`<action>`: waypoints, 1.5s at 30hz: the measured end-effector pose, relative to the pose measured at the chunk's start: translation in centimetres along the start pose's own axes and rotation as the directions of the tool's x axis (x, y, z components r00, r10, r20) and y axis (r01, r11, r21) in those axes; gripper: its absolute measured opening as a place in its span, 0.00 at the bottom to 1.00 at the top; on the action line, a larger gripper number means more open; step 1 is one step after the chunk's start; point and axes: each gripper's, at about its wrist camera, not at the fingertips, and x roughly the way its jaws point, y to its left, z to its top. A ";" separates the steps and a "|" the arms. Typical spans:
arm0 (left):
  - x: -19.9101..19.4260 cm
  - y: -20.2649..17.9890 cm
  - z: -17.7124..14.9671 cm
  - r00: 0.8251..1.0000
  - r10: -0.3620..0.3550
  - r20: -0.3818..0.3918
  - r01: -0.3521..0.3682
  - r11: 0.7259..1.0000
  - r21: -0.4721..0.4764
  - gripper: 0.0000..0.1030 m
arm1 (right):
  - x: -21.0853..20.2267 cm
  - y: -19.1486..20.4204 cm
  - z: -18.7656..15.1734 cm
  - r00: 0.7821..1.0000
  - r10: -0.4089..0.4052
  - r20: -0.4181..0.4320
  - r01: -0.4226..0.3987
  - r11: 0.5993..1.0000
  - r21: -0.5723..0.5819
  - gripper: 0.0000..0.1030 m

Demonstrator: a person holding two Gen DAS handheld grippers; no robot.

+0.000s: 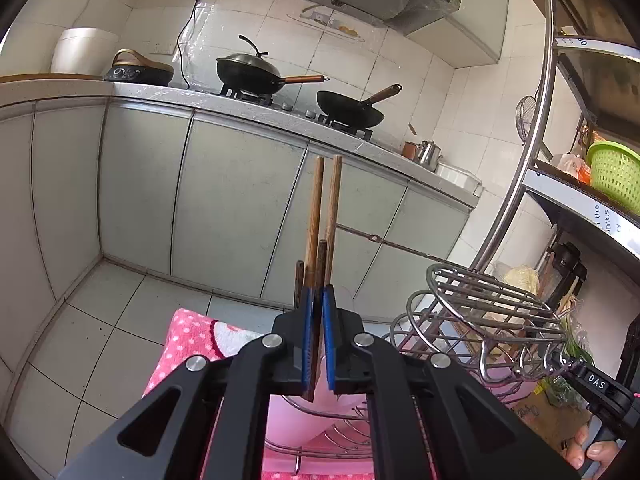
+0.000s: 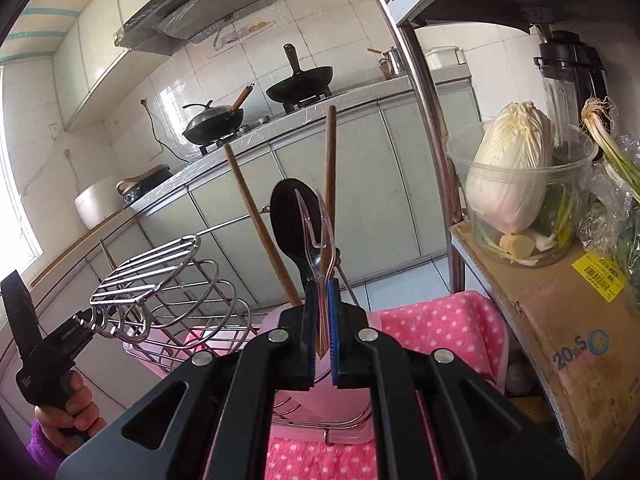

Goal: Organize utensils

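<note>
The left gripper (image 1: 319, 300) has its fingers (image 1: 307, 336) pinching a bundle of chopsticks (image 1: 318, 216), which stand upright between the blue pads and rise past the tips. The right gripper (image 2: 320, 292) fingers (image 2: 333, 320) are pressed on a clear fork (image 2: 316, 232) and a black spoon (image 2: 290, 224), both sticking up above a pink holder (image 2: 340, 384) by the wire rack (image 2: 160, 280).

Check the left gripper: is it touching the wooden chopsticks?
Touching. The left wrist view shows the left gripper with its blue pads pressed against the wooden chopsticks, no gap showing between pad and wood.
</note>
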 end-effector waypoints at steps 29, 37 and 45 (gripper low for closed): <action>-3.7 -1.6 -1.5 0.995 -0.010 -0.099 0.013 0.999 0.032 0.54 | -3.6 2.5 -2.1 0.999 0.012 -0.045 -0.014 0.999 -0.052 0.44; -7.4 -2.5 -2.9 0.993 -0.042 -0.112 0.046 0.998 0.035 0.62 | -6.0 5.1 -5.0 0.998 0.016 -0.062 -0.023 0.993 -0.115 0.59; -10.7 -4.2 -4.0 0.993 -0.029 -0.111 0.040 0.995 0.097 0.73 | -7.9 6.4 -7.9 0.997 -0.012 -0.077 0.002 0.990 -0.140 0.60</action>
